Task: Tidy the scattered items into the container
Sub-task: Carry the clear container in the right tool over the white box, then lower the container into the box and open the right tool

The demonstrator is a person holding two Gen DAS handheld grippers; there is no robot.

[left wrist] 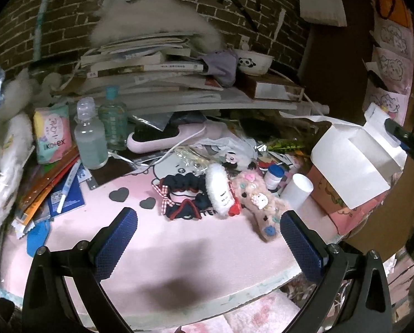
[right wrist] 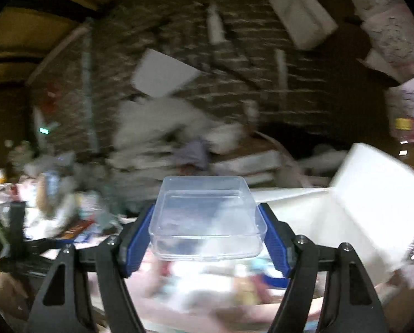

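My left gripper [left wrist: 208,223] is open and empty above the pink table mat [left wrist: 179,249]. Ahead of it lie scattered hair items: a navy scrunchie [left wrist: 184,181], a white fluffy clip [left wrist: 221,191], a beige fuzzy clip with buttons [left wrist: 259,202], a red-checked bow [left wrist: 164,198] and two grey hearts [left wrist: 119,194]. My right gripper [right wrist: 207,216] is shut on a clear plastic container [right wrist: 205,216] and holds it in the air; that view is blurred. The right gripper's arm shows at the far right of the left wrist view [left wrist: 406,136], by a white box.
An open white carton [left wrist: 354,155] stands on a pink box at the right. A white cup [left wrist: 298,191] and a small blue-capped bottle [left wrist: 273,176] are beside it. Two clear bottles [left wrist: 91,138], a tissue pack [left wrist: 51,136], a pink hairbrush [left wrist: 165,136] and stacked books [left wrist: 151,75] crowd the back.
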